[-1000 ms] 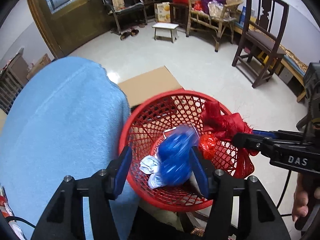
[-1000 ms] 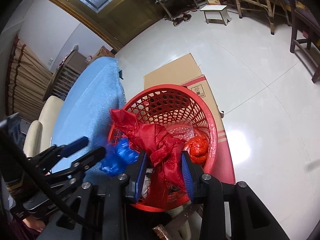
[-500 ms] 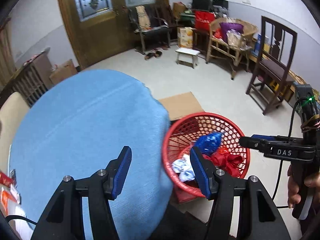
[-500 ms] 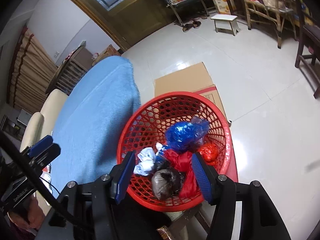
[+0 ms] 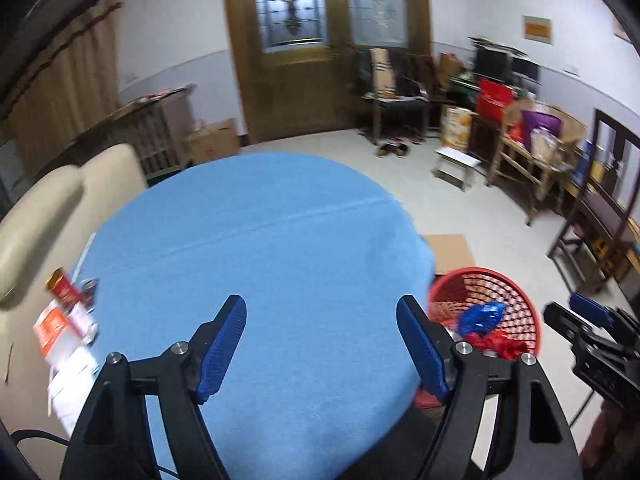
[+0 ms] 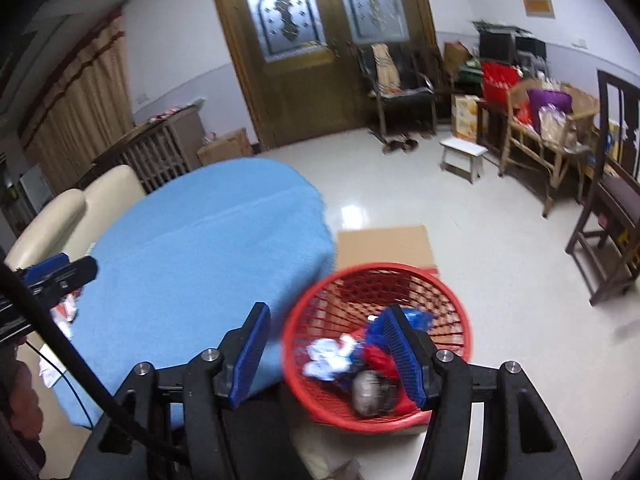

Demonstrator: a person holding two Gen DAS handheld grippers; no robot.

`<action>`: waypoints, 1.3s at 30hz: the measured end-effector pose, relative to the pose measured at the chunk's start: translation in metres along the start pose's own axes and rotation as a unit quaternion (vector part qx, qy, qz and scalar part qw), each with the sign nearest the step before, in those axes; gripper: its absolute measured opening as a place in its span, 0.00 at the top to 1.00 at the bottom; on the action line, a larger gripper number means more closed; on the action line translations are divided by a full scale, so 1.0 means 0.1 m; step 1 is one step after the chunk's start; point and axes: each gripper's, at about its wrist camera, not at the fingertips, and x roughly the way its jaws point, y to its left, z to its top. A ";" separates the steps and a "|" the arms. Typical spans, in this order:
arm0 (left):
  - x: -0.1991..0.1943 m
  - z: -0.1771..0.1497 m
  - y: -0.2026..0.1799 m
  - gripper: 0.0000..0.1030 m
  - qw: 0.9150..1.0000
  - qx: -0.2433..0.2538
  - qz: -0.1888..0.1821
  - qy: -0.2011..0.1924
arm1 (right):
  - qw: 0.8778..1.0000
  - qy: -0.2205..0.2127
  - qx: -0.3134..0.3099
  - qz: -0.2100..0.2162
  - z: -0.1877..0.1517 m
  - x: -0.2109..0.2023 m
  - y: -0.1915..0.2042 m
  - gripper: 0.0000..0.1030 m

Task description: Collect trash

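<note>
A red mesh basket stands on the floor beside the round table with a blue cloth. It holds a blue bag, red bag, white crumpled trash and a dark wad. My left gripper is open and empty above the blue cloth. My right gripper is open and empty above the table edge and the basket. Each gripper shows at the edge of the other's view.
Packets and papers lie at the table's left edge beside a cream sofa. Flat cardboard lies on the floor behind the basket. Chairs, a stool and a cluttered shelf line the far right wall.
Both grippers let go of their bags, which now lie in the basket. Both have pulled up and back, and the left one has swung left over the table.
</note>
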 end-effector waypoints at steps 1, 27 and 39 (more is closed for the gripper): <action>-0.03 -0.01 0.06 0.24 1.000 -0.005 0.009 -0.003 | 1.000 -0.004 -0.004 0.001 -0.02 -0.04 0.08 0.39; -0.58 -0.40 0.93 0.18 0.990 -0.052 0.109 -0.066 | 0.996 -0.047 -0.075 -0.020 -0.19 -0.49 1.18 0.39; -0.67 -0.42 0.93 0.18 0.989 -0.043 0.119 -0.076 | 0.996 -0.049 -0.073 -0.029 -0.18 -0.50 1.22 0.39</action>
